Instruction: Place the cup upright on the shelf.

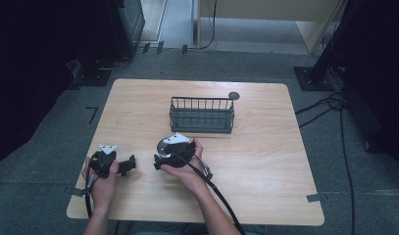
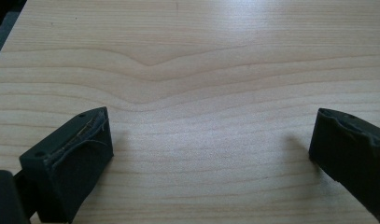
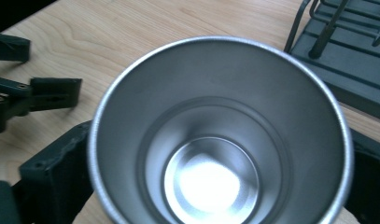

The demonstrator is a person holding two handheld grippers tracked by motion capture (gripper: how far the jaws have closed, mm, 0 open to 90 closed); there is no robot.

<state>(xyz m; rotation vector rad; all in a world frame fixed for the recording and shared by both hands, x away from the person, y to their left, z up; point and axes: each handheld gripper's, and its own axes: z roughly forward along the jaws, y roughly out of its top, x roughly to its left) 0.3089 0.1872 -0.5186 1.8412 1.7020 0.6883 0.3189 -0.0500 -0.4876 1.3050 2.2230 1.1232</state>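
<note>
The right gripper (image 1: 163, 155) lay low over the pale wooden table (image 1: 265, 161), held in a hand whose forearm came in from the near edge, a black cable trailing back along it. Its black jaws stood on either side of a round, shiny steel cup (image 3: 220, 135); the cup sat upright between them near the table's middle, mouth up, with the jaws against its sides, apparently gripping it.

The left gripper (image 1: 130, 164) rested just to the left, pointing toward the right one, its jaws spread wide over bare wood with nothing between them.

Beyond the cup, a dark wire basket with upright bars (image 1: 202, 115) stood near it. A small grey disc (image 1: 234, 95) lay behind the basket's right corner.
</note>
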